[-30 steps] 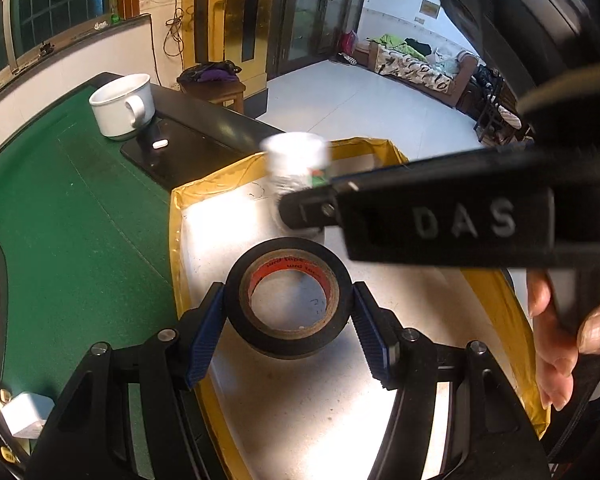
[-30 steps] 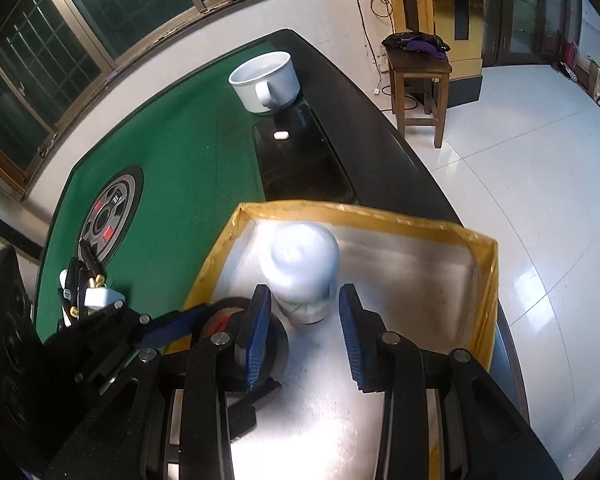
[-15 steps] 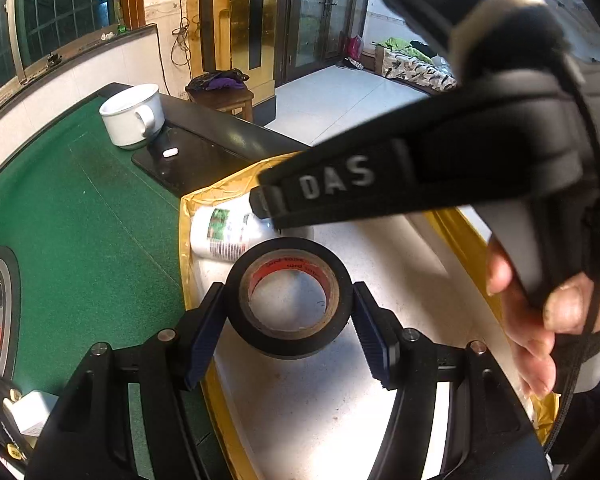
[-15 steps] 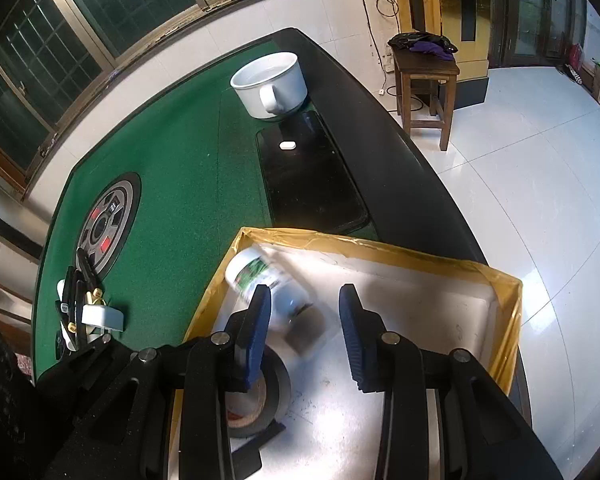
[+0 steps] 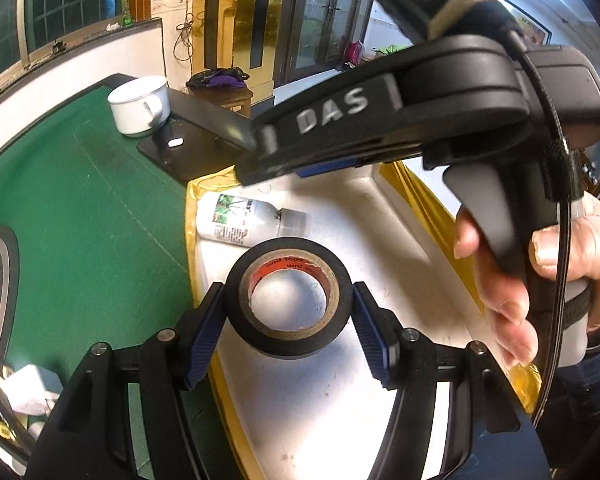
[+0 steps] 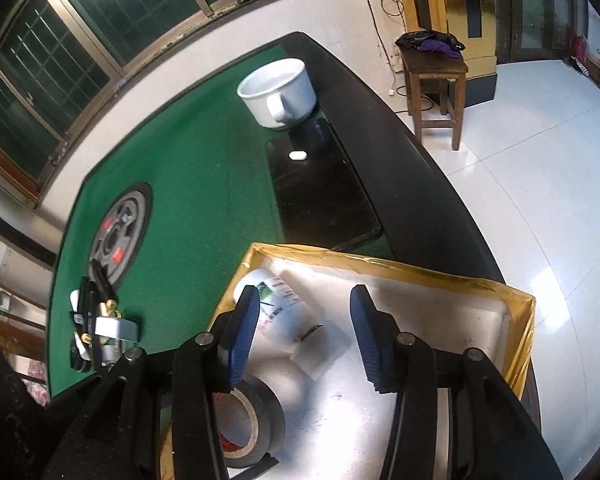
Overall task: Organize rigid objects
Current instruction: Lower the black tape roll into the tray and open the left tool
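While my right gripper (image 6: 300, 328) was opening over the light, slippery bottle (image 6: 276, 312), my left fingers (image 5: 204, 340) clamped the stiff tape roll (image 5: 288, 300) across its rim.

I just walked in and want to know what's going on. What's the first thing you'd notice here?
The black tape roll, clamped in the left gripper over the yellow-edged tray, grabs the eye first. Behind it a white bottle lies on its side in the tray's far corner, with the right gripper above it, its jaws opening and nothing pinched between them. Farther back, a big white cup stands on the green table.
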